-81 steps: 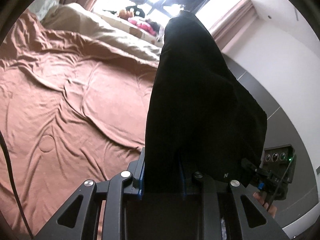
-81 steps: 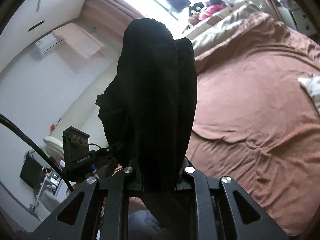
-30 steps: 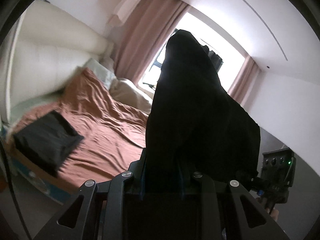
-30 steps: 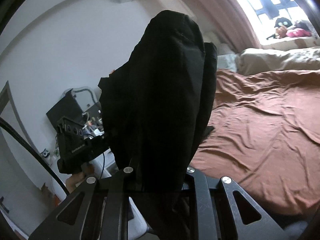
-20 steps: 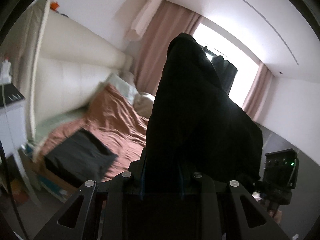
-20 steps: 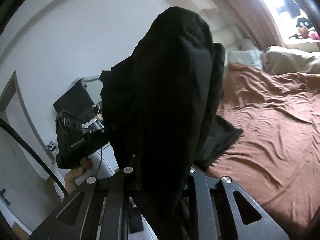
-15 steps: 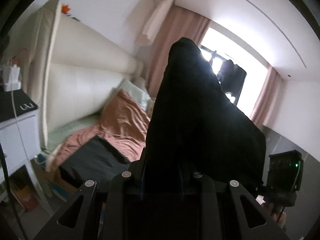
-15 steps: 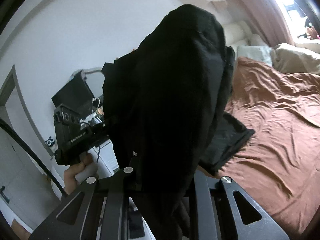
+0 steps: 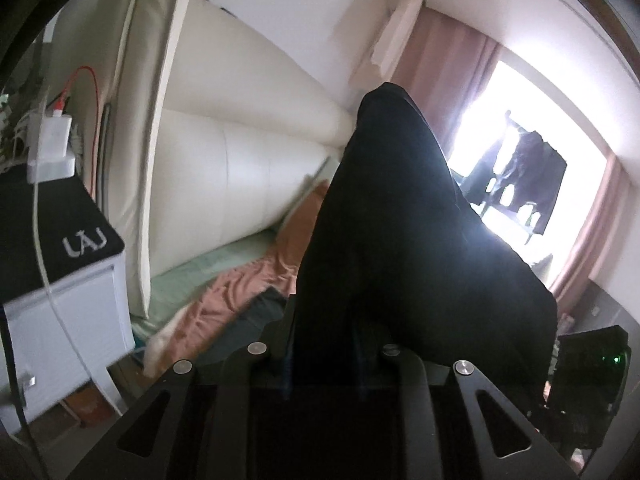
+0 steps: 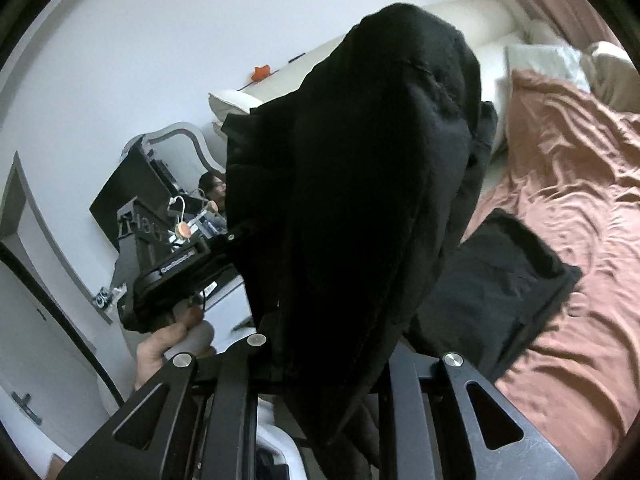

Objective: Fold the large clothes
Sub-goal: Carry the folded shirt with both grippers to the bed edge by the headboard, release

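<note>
Currently, item by item:

Garment in hand: 1 black garment [image 9: 400,240], bunched and draped over both sets of tongs, held in the air off the bed; it hides most of each forward view.

Left gripper [image 9: 324,354]: jaws narrow and clamped on a thick fold of the black cloth; they have just closed a little further, cloth between them. Probable reason: to keep the bundle from slipping while carried.

Right gripper [image 10: 320,364]: jaws narrow, pinching another fold of the same garment. Fingertips buried in fabric.

Why 2 grips: holding 2 points likely keeps the large piece from collapsing into a heap, so it can be laid flat.

Folded garment [image 10: 500,280]: 1 dark piece lying flat near the bed's near corner, just beside the held bundle in the right wrist view. Seemingly a finished item; the hand-held one is probably headed there.

Bed [image 10: 568,208]: rust-brown sheet, wrinkled, serving as the work surface.

Headboard [image 9: 224,184]: cream, padded, behind the bed.

Nightstand [image 9: 64,300]: white, dark top, with a white charger [image 9: 50,140] and a red cable.

Person's hand [image 10: 160,350]: grips the handle of the left tool, seen from the right wrist.

Window [image 9: 520,152]: bright, pink curtains, dark clothes hanging.

Stage, judged: transport toward the bed's corner; laying down not yet done.
</note>
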`<state>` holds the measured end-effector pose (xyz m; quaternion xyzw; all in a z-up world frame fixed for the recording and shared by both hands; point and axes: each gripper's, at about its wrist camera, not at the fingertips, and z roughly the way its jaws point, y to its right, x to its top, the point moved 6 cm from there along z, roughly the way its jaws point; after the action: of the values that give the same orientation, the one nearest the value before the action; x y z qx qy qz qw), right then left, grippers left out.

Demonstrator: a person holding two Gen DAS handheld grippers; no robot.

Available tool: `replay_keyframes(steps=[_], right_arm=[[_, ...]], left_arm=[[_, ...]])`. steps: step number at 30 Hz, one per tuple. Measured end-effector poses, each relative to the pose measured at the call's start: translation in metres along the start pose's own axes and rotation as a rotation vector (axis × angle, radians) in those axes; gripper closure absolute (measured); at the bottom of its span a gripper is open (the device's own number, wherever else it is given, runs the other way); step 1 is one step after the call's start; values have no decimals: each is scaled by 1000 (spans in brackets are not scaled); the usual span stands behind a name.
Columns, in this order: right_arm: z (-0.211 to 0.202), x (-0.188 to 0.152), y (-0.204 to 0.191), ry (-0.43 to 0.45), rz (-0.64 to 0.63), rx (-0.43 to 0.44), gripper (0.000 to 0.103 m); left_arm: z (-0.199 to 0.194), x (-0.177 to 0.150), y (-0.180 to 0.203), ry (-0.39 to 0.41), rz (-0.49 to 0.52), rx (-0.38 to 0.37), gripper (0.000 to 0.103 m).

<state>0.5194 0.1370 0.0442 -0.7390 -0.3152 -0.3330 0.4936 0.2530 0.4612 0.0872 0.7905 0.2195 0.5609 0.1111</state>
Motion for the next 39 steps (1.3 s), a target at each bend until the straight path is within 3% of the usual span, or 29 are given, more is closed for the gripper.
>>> replay_keyframes(steps=[9, 23, 27, 29, 31, 35, 39], right_arm=[[46, 20, 65, -42, 107, 53, 88], [95, 31, 165, -78, 218, 26, 88], [107, 31, 189, -89, 227, -6, 88], [115, 28, 204, -96, 241, -26, 88], [125, 24, 220, -104, 264, -59, 88], [142, 1, 263, -134, 385, -138, 88], [151, -12, 268, -177, 414, -161, 84]], left_arm=[[75, 6, -19, -78, -1, 71, 81], [217, -16, -49, -264, 31, 145, 81], [252, -29, -54, -320, 49, 193, 81], [270, -37, -59, -369, 77, 262, 74], [276, -43, -62, -379, 96, 351, 69], [273, -64, -57, -408, 71, 278, 51], [247, -93, -58, -425, 116, 296, 48]])
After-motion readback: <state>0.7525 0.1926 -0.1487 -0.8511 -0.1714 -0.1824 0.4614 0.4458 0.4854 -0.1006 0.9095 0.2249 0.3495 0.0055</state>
